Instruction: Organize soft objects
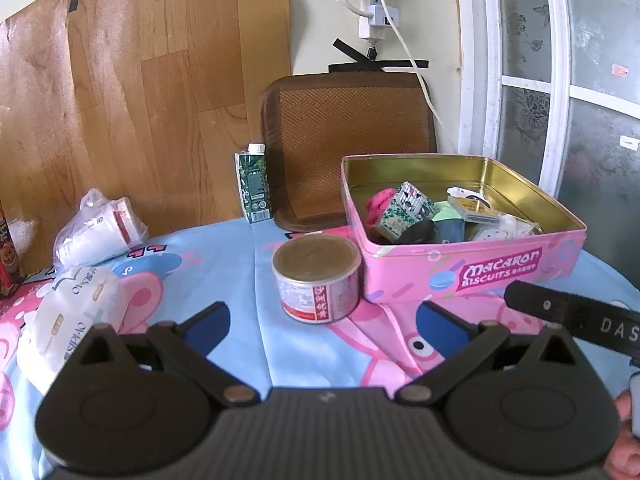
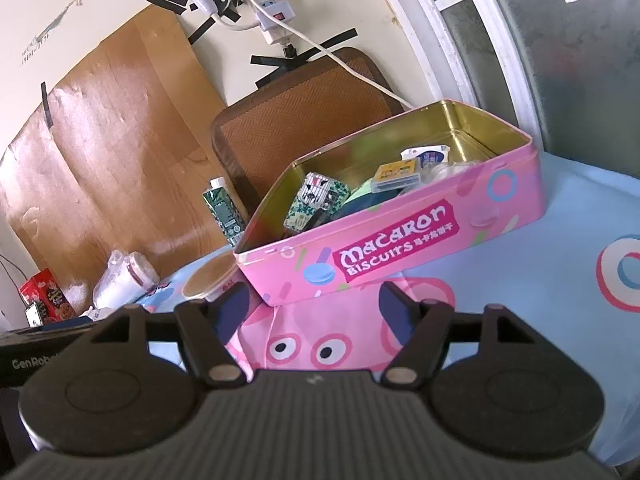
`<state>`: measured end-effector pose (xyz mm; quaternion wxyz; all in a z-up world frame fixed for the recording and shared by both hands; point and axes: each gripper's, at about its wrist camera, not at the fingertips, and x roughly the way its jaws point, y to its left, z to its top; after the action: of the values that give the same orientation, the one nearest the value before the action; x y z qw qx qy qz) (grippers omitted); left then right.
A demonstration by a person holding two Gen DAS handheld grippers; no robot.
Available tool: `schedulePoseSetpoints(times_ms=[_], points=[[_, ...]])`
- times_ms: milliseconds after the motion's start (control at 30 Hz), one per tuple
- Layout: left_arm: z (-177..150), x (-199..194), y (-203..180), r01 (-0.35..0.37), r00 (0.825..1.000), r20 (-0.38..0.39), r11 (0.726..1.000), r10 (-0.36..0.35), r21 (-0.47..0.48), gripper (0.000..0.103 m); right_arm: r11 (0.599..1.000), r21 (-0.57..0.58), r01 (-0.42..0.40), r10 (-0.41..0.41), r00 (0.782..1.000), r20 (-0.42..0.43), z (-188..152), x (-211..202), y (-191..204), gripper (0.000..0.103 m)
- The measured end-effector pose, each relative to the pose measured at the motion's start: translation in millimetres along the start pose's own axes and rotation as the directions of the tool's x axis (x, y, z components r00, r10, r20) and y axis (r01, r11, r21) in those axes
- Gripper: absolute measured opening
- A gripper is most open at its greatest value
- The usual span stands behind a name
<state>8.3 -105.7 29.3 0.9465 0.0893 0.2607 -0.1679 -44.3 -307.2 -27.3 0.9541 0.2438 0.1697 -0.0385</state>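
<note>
The left gripper [image 1: 322, 330] hung low over the tabletop [image 1: 248, 264], its jaws released and spread wide with only the cartoon-printed cloth between them. Just beyond the gap, slightly toward the left jaw's side of centre, stood a short round can [image 1: 318, 278] with a red-and-white label, upright and clear of both blue pads [image 1: 210, 330]. To the left of that gripper, beside its left jaw, lay a soft white tissue pack [image 1: 72, 320], outside the jaws and untouched. Farther back on the left sat a white roll in a clear bag [image 1: 98, 230]. Behind the can stood a green carton [image 1: 254, 188] with a white cap, near a woven brown mat [image 1: 348, 144] leaning at the wall.

The right gripper [image 2: 316, 316] also hovered with its jaws released and nothing between them but the pink figure on the cloth. Directly ahead of them, close but apart, was the front wall of the pink biscuit tin [image 2: 400, 248], lid off, resting on the tabletop. In the left wrist view the tin sat to the right of the can, almost touching it. Inside lay a mixed heap: a pink knitted piece [image 1: 380, 202] at the left end, a patterned bundle [image 1: 406, 208] tilted against it, a dark rounded item, a small yellow-labelled case [image 2: 396, 176] and white packets toward the far right corner.
</note>
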Motion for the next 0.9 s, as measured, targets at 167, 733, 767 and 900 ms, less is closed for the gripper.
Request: schedulePoseSetpoints(times_ms=[167,733,767,900], points=[[-0.9,0.9,1.4,0.02,1.0,-0.02,1.0,-0.02,-0.008,0.103,1.0,-0.022,0.002,-0.001,1.0,0.024,0.1,-4.9,5.4,0.074],[-1.1,-4.8,14.5,0.042,0.999,-0.019,0.995,-0.044,-0.09,0.103,0.999,-0.049,0.003,0.0,0.999,0.048,0.8,-8.7,11.1,0.074],[-0.6,-5.5,15.0,0.038,0.999,-0.018,0.995,-0.039,-0.091,0.103,0.999,-0.051,0.002,0.0,0.999,0.049,0.9,-8.9,11.6,0.074],[0.4,-6.1,15.7,0.025,0.999,-0.018,0.995,-0.026,-0.095,0.103,0.998,-0.056,-0.003,0.005,0.999,0.05,0.5,-10.1,14.6,0.074]])
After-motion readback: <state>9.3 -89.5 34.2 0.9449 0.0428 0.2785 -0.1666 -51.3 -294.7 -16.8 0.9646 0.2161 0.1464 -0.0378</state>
